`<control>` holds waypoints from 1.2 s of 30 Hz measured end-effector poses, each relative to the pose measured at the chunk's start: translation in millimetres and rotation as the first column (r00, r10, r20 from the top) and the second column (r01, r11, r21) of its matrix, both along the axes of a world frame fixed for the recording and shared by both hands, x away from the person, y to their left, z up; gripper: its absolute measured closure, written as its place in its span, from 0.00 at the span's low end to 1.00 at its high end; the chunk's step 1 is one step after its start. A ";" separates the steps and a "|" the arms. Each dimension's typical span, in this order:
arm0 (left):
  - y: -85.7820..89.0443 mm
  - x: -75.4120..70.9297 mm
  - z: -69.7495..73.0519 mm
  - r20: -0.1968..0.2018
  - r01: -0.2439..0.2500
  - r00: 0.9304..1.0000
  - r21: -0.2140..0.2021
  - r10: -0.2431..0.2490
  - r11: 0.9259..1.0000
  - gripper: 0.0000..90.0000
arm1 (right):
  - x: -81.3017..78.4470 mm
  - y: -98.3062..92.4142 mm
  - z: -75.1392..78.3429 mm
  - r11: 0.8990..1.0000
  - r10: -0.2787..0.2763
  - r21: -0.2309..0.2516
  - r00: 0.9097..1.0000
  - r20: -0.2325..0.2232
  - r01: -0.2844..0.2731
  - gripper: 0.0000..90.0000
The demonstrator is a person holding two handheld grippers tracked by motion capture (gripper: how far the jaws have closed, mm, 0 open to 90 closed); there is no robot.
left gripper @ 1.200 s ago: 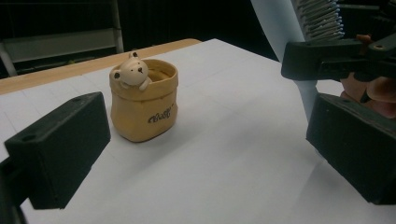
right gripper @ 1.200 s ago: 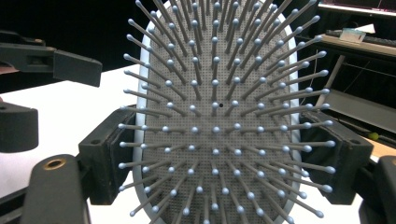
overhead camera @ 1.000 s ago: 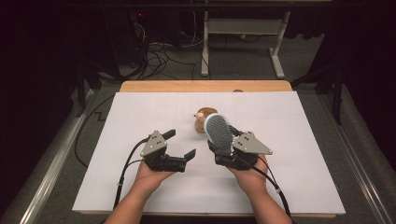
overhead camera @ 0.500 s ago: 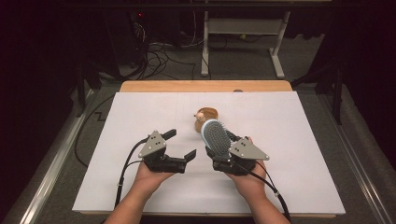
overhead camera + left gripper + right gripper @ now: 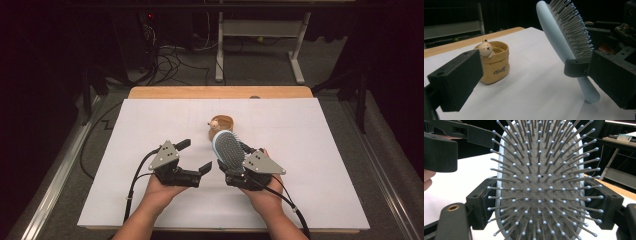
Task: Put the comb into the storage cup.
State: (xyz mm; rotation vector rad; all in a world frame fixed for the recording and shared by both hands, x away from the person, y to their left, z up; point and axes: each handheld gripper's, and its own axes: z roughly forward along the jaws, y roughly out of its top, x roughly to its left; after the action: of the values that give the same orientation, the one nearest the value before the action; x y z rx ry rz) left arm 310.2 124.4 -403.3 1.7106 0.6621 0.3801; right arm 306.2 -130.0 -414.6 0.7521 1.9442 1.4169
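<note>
Here, oval pale-blue hairbrush (image 5: 539,185), grey bristle pad.

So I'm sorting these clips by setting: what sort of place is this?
Most likely a lab or workshop set up for recording. A white sheet covers a wooden table, loose cables lie on the floor behind it, and a metal desk frame stands in the dark.

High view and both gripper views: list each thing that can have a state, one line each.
hairbrush: tilted, handle tip on the white sheet, clamped across its head, bristles toward the right gripper's camera.
right gripper: shut on the hairbrush.
left gripper: open, nothing between its jaws.
small pot: upright, open-topped, a bear figure at its rim.
</note>
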 end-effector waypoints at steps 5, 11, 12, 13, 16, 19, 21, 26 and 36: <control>-1.6 -1.0 2.0 0.000 0.007 1.000 -0.003 -0.007 1.000 0.01 | -0.2 0.7 -0.7 1.000 0.004 -0.001 1.000 0.000 -0.004 0.23; -3.2 -2.3 2.5 -0.014 0.013 1.000 -0.022 -0.013 1.000 0.01 | -1.4 3.7 -0.8 1.000 0.012 0.001 1.000 0.001 -0.012 0.23; -3.9 -2.8 2.7 -0.015 0.015 1.000 -0.025 -0.016 1.000 0.01 | -2.3 4.7 -0.6 1.000 0.012 0.002 1.000 0.000 -0.012 0.23; -5.0 -3.3 3.0 -0.013 0.018 1.000 -0.027 -0.018 0.999 0.01 | -2.3 4.7 -0.6 1.000 0.012 0.002 1.000 0.000 -0.012 0.23; -7.0 -3.8 5.4 -0.010 0.022 1.000 -0.034 -0.023 0.999 0.01 | -4.3 6.2 -1.1 1.000 0.019 -0.004 1.000 0.005 -0.019 0.23; -7.4 -3.4 6.1 -0.012 0.022 1.000 -0.045 -0.022 0.999 0.01 | -5.1 7.0 -1.6 1.000 0.023 -0.006 1.000 0.004 -0.023 0.23; -8.0 -2.7 6.3 -0.021 0.028 0.999 -0.056 -0.029 0.998 0.01 | -5.5 8.3 -2.5 1.000 0.028 -0.009 1.000 0.003 -0.028 0.23; -9.4 -0.6 7.2 -0.026 0.030 0.999 -0.069 -0.031 0.997 0.02 | -6.2 12.0 -3.4 0.999 0.040 -0.015 0.999 0.003 -0.040 0.23; -15.7 1.6 9.1 -0.037 0.034 0.999 -0.079 -0.037 0.996 0.04 | -8.3 16.1 -3.3 0.998 0.055 -0.018 0.998 0.001 -0.055 0.23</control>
State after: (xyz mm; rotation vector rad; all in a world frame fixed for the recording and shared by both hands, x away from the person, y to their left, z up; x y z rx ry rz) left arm 311.7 108.6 -394.2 1.6562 0.6658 0.2934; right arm 297.9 -113.8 -417.9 0.6940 1.9874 1.4305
